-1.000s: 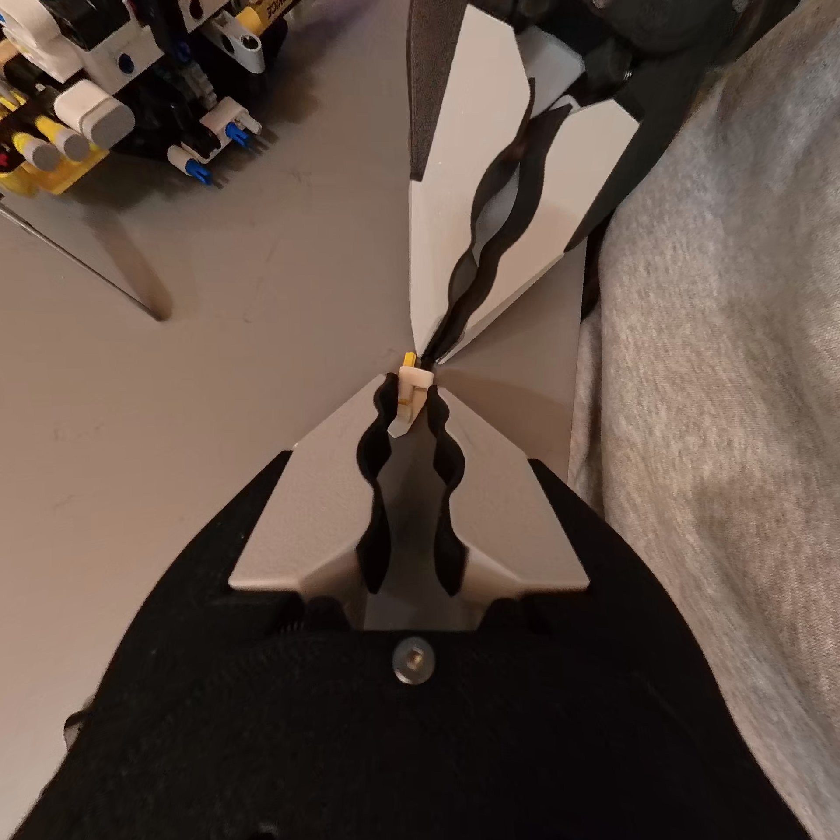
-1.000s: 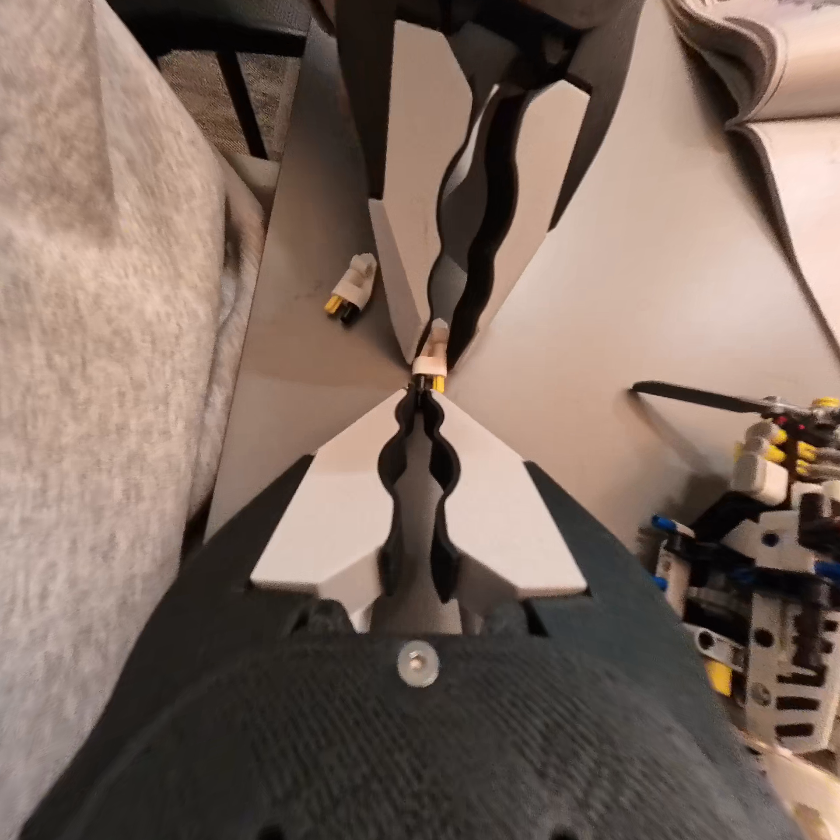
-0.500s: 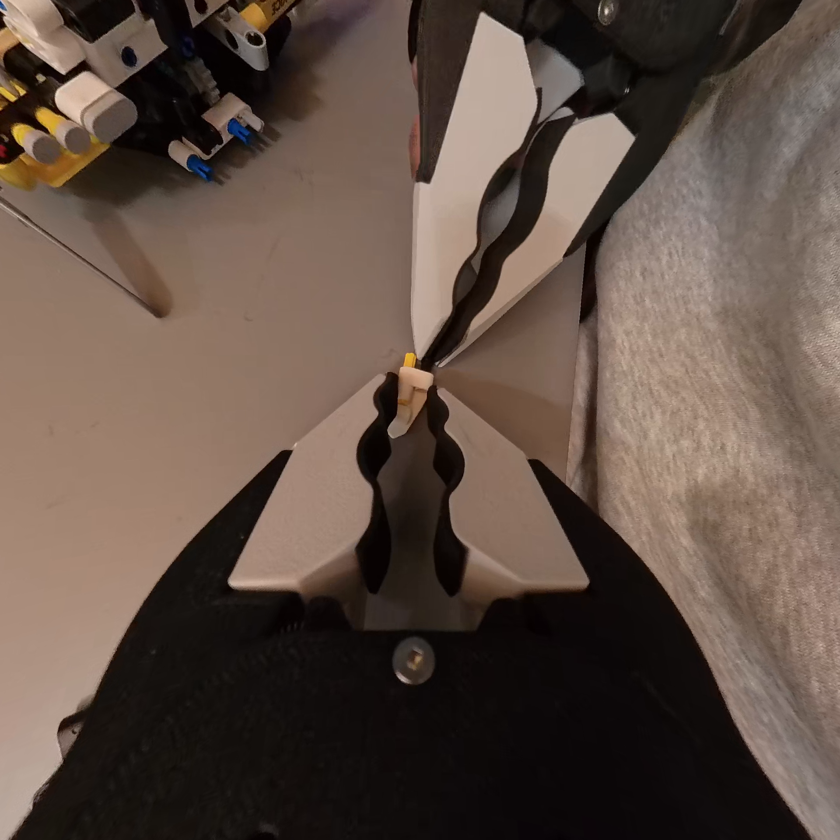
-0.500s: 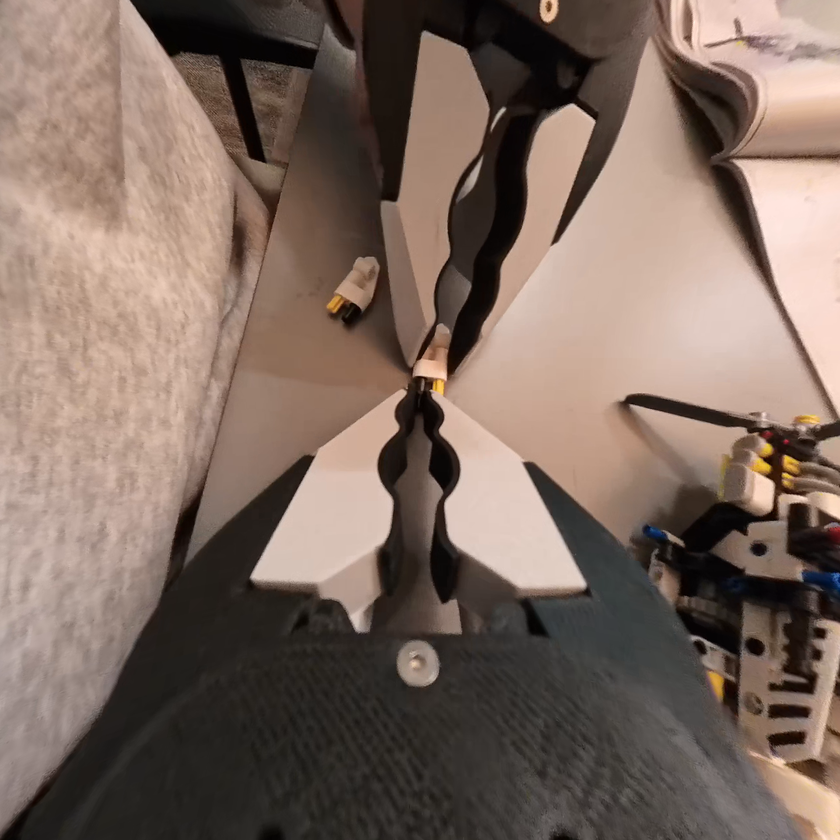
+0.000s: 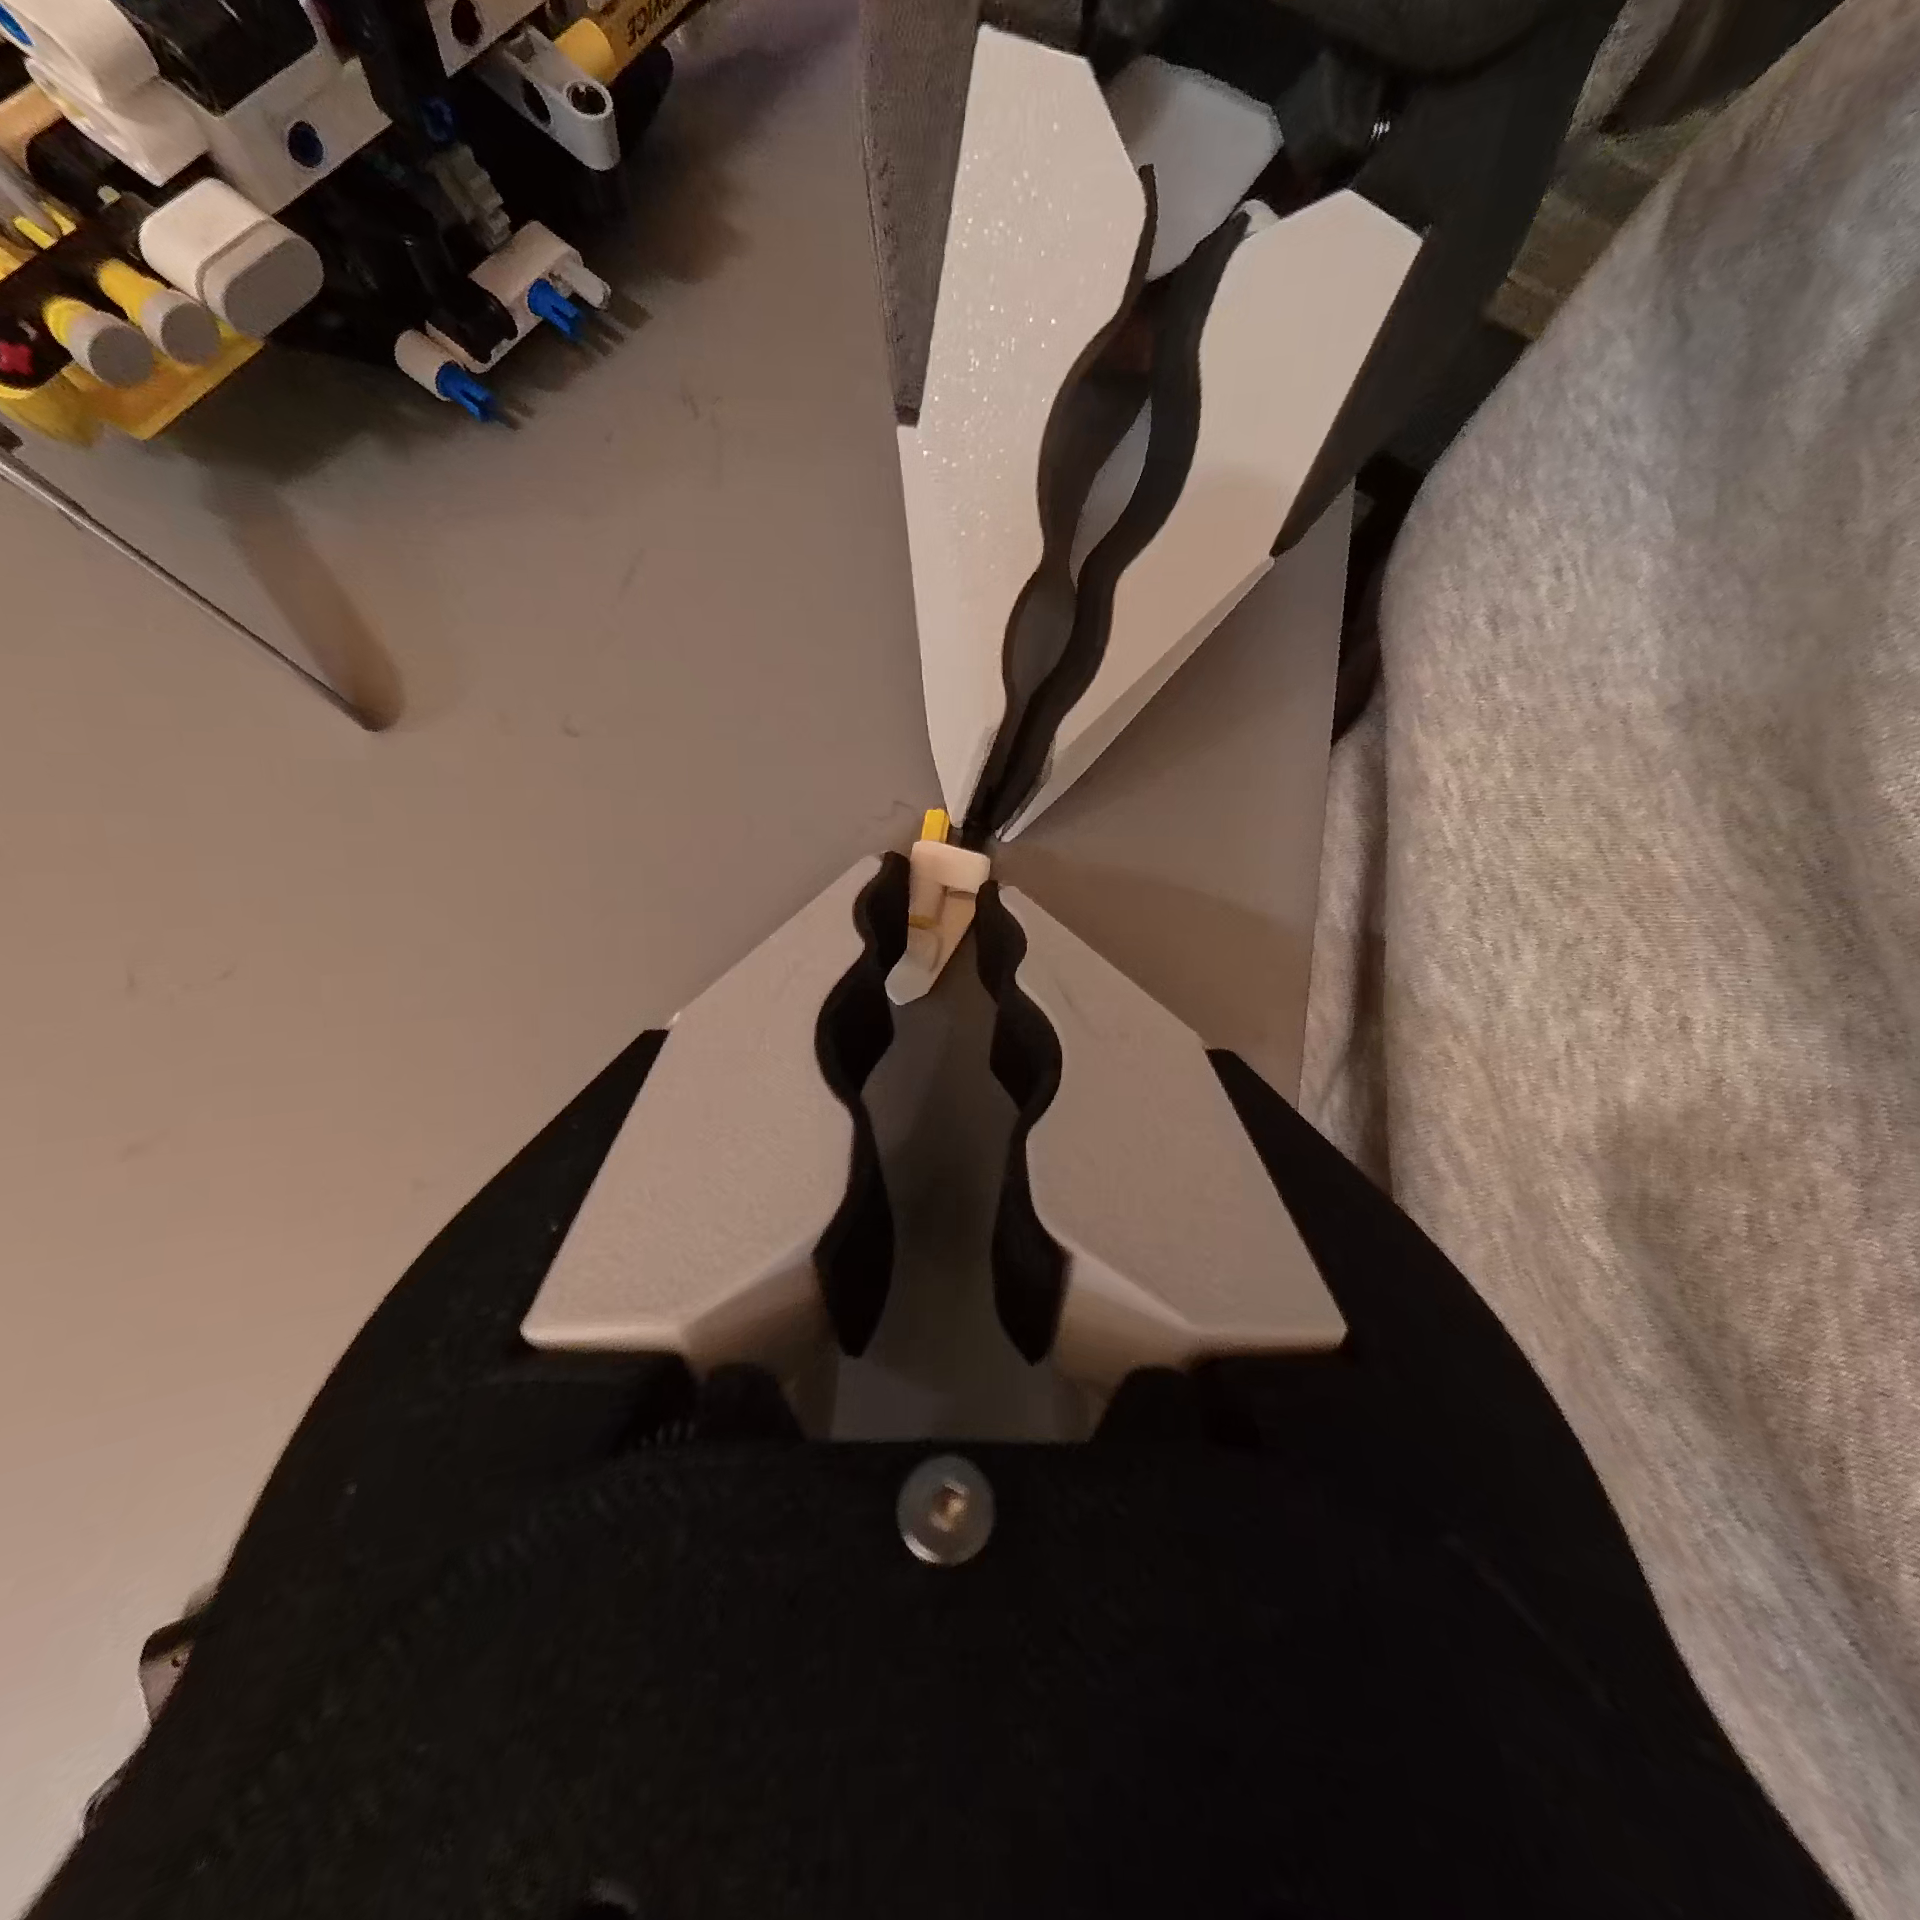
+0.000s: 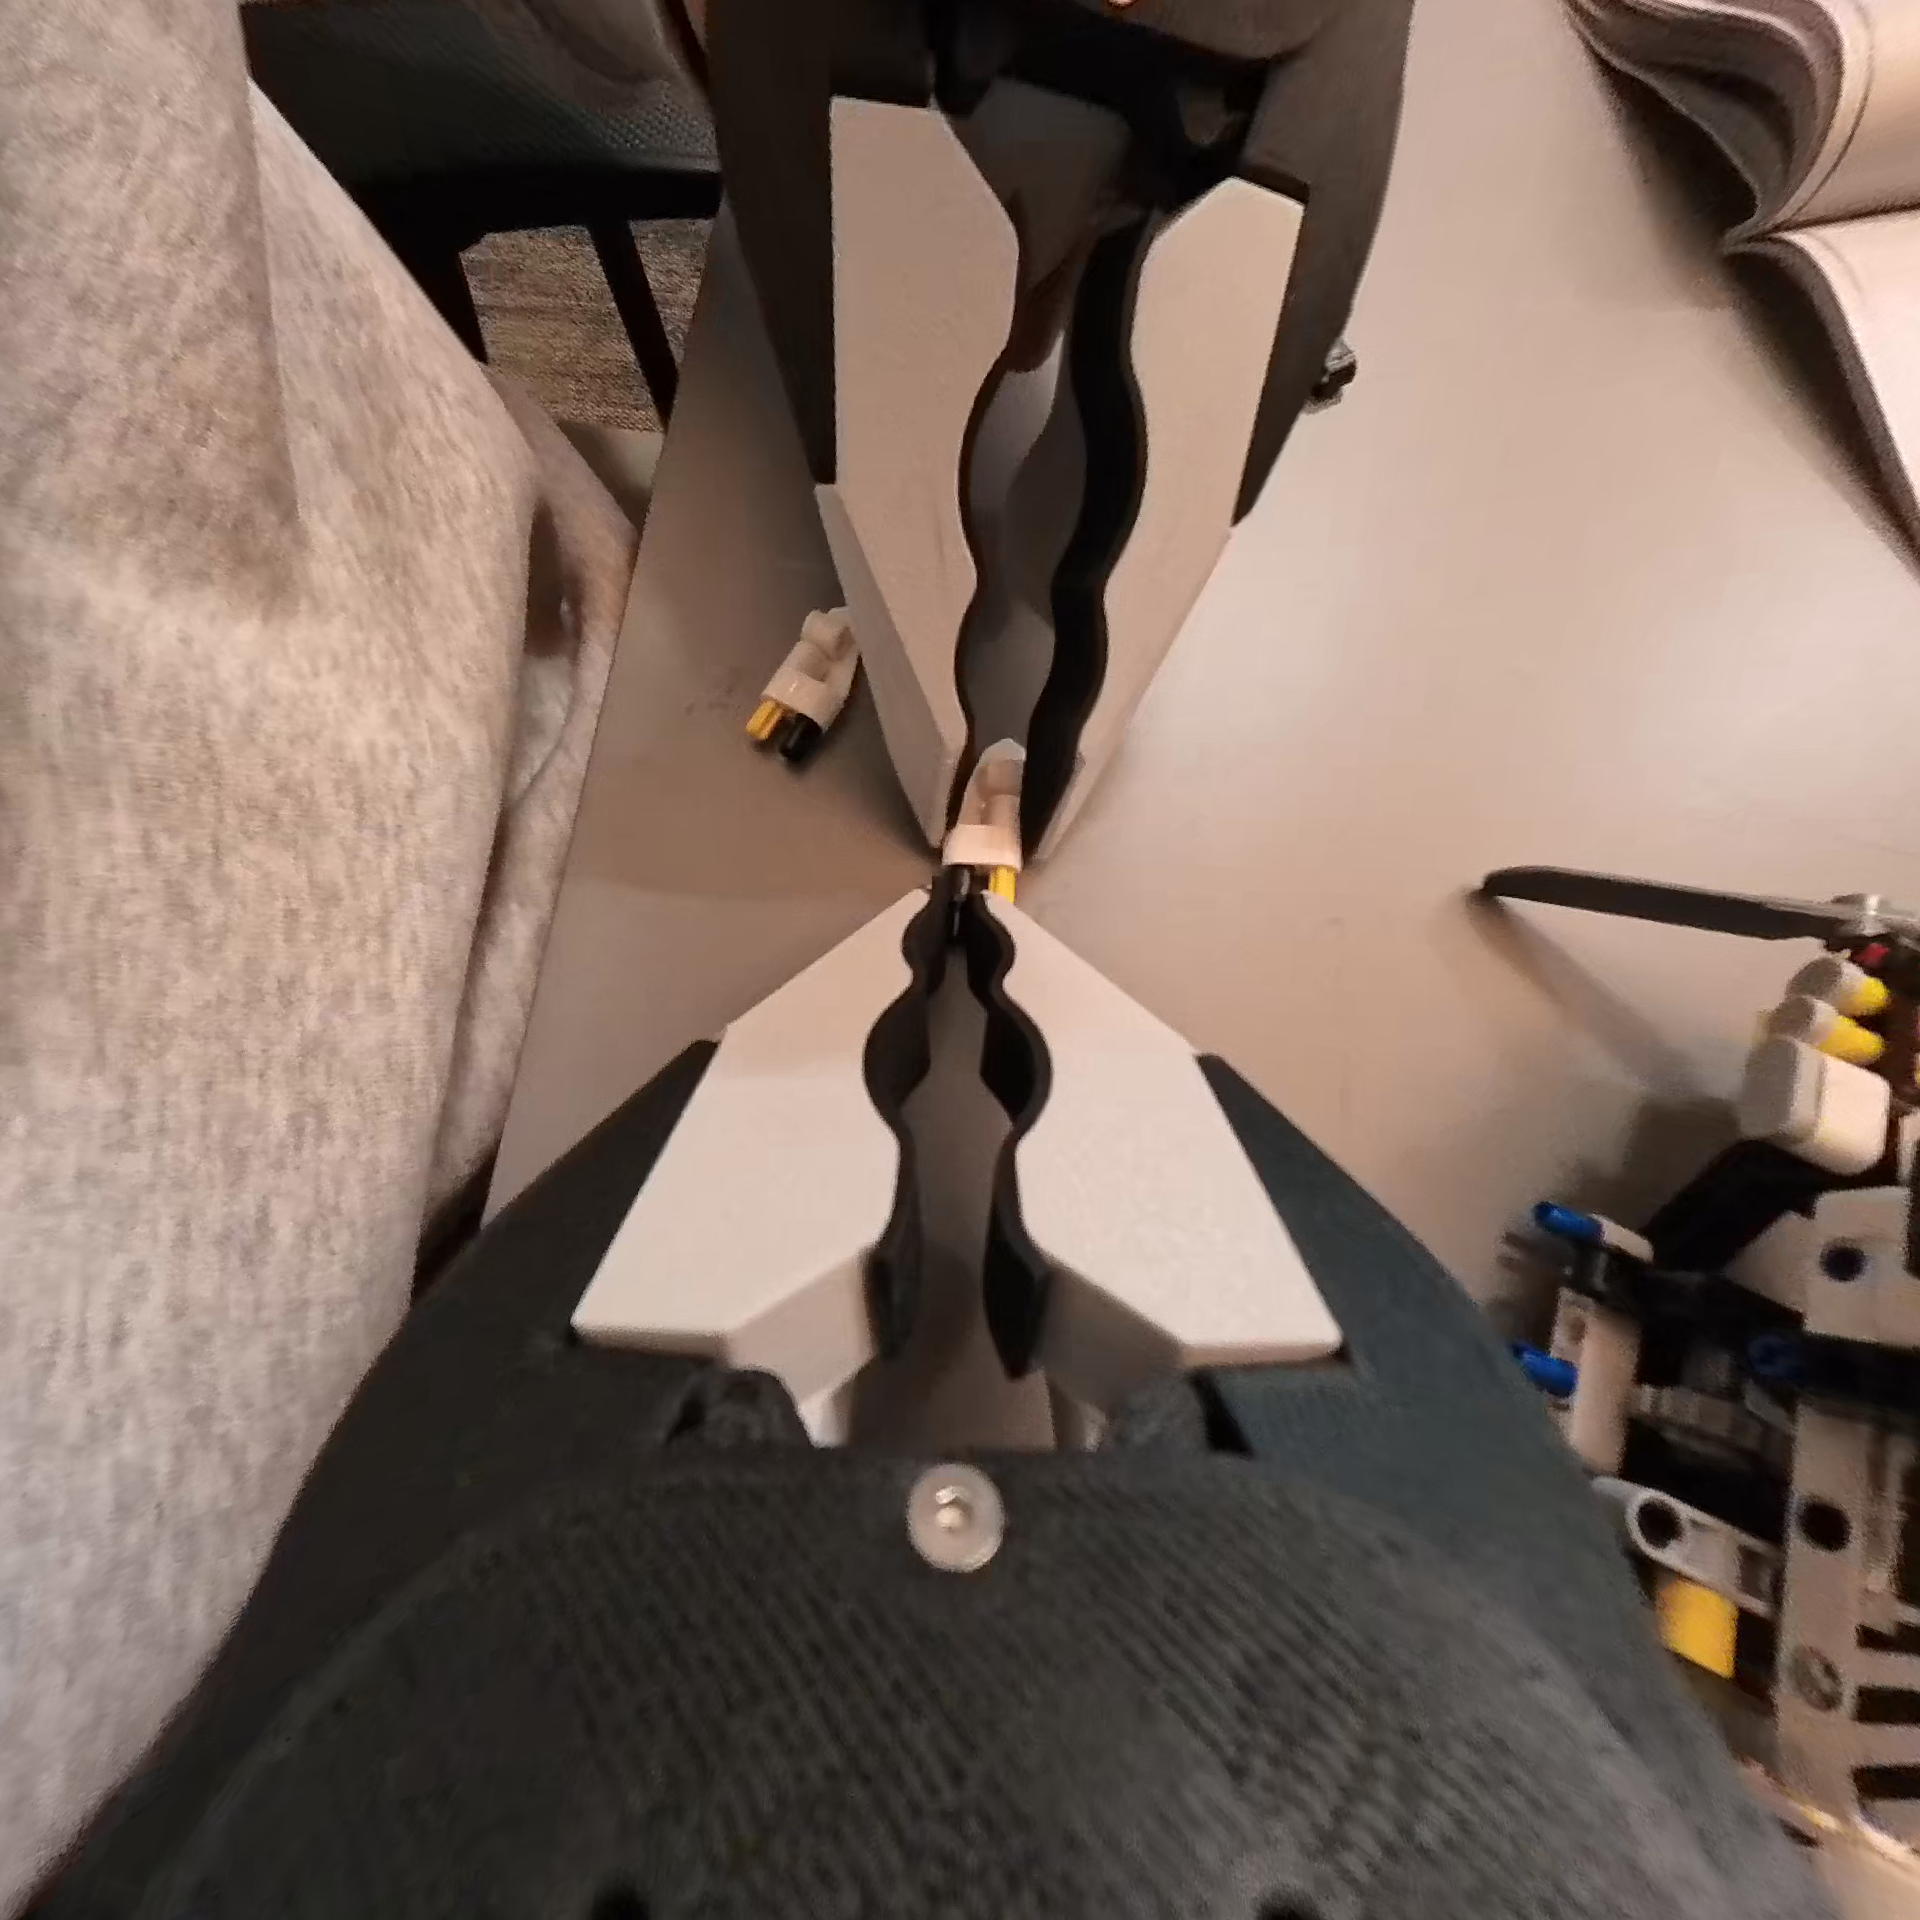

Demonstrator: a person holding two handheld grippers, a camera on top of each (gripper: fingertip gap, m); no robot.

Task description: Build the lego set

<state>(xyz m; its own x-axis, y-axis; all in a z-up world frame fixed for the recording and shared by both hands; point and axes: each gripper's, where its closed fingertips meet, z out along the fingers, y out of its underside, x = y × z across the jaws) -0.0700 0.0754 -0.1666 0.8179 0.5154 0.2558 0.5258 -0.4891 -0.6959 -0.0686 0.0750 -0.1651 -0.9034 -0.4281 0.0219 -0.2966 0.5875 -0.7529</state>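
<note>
My left gripper is shut on a small white connector with a yellow pin sticking out of its front. My right gripper meets it tip to tip and is shut on a black pin at the connector's face, beside the yellow pin. In the left wrist view the right gripper comes in from above. In the right wrist view the left gripper does the same. The part-built lego model stands at the far left of the table and also shows in the right wrist view.
A second white connector with yellow and black pins lies on the grey table near its edge. A black rotor blade juts from the model. An open booklet lies at the back. A person's grey clothing borders the table edge.
Both grippers stay tip to tip on the connector. The pair has shifted slightly relative to the table and model; the grips are unchanged.
</note>
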